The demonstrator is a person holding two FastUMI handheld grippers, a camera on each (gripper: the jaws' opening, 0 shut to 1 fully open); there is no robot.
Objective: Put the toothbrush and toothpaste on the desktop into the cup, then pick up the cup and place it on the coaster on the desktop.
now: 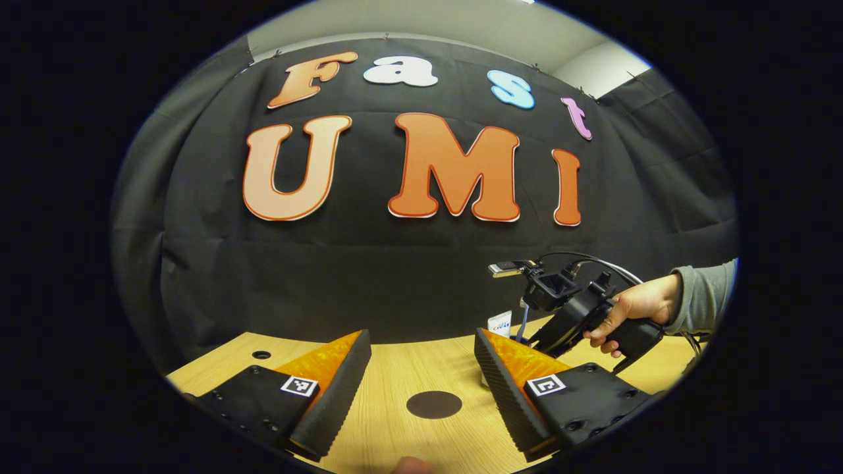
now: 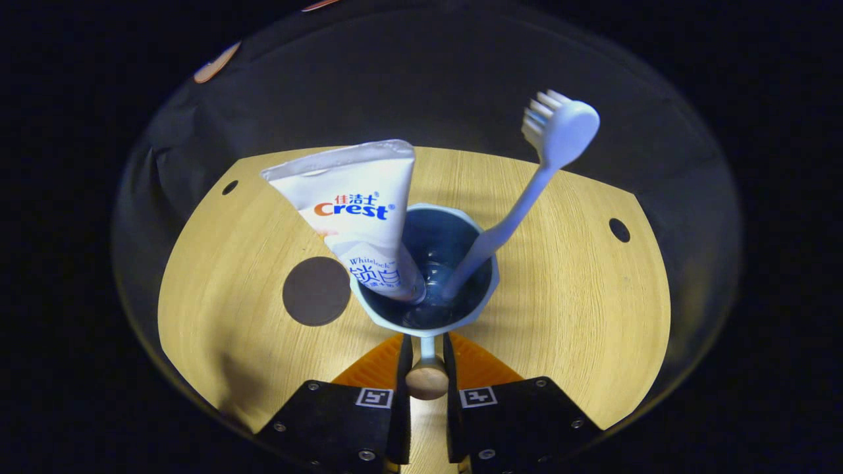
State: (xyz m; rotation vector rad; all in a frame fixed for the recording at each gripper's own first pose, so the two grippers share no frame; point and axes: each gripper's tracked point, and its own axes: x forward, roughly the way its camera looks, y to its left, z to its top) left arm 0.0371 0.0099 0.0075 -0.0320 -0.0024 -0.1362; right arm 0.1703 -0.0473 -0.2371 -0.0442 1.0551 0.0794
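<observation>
Cup [image 2: 428, 289] with one toothbrush [image 2: 520, 197], one toothpaste [image 2: 359, 210].

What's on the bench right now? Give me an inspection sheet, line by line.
Surface: wooden desktop with small round holes.
Job's things: toothpaste and toothbrush stand leaning in the cup; dark round coaster lies bare beside the cup.
Clutter: nothing seen.
Grippers: right gripper closed on the cup's handle; left gripper open, held above the desktop near the coaster.
Cables: black cable loops over the right gripper.
Surroundings: black cloth wall; a hand in a grey sleeve.
</observation>
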